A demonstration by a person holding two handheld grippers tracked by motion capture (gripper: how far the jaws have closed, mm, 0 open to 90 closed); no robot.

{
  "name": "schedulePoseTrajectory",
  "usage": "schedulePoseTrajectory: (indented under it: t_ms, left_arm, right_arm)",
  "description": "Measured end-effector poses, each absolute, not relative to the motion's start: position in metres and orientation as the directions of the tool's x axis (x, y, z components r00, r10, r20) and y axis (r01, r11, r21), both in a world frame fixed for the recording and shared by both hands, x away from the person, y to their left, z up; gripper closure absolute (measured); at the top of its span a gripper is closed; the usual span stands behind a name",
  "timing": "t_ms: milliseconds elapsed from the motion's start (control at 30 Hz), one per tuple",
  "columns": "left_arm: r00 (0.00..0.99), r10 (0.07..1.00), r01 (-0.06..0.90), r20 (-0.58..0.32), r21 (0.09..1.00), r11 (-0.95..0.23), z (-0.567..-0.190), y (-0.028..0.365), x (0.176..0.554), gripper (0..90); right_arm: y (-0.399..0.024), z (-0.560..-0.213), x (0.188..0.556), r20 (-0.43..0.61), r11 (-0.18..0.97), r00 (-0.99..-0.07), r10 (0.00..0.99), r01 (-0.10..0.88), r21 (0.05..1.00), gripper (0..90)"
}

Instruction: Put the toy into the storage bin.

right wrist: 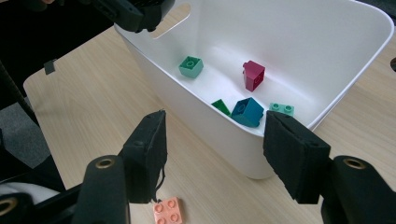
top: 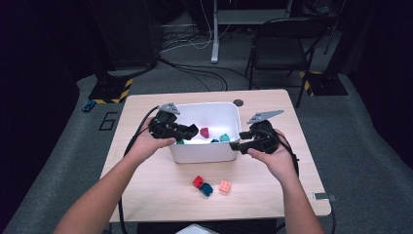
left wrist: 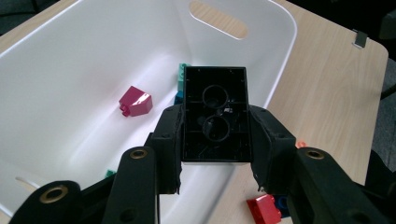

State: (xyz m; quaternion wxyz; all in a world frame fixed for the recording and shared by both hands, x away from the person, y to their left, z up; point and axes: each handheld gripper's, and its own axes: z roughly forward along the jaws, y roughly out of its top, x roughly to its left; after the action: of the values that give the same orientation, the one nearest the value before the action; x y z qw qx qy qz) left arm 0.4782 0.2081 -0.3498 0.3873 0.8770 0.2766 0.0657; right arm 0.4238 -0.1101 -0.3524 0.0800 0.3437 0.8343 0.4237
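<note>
Worktop (top: 160,185), frame centre: white bin (top: 204,152) upper middle. Left hand-held gripper (left wrist: 215,140) clenched on black brick (left wrist: 215,114), hollow underside facing camera, poised above bin's interior. Right hand-held gripper (right wrist: 212,156) released, empty, outside bin wall. Best practice: lower brick inside rim, then unclench. Three loose bricks (top: 210,185) wait lower centre.

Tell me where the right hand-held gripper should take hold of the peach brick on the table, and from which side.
Probably from straight above, closing on two opposite flat side walls of the peach brick. It lies flat, studs up, clear of the white bin, and stands slightly apart from the red brick and blue brick. The open right hand-held gripper already hovers near it.
</note>
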Motion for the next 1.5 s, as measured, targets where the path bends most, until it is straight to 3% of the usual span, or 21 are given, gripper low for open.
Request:
schedulePoseTrajectory:
  t_ms: [1500]
  left_arm:
    - [0.812,0.574,0.470,-0.107,0.704,-0.533,-0.384,0.157,0.554,58.5]
  right_arm:
    - [-0.111,-0.352,0.425,0.156,0.405,-0.754,0.637,0.500,0.765,39.0]
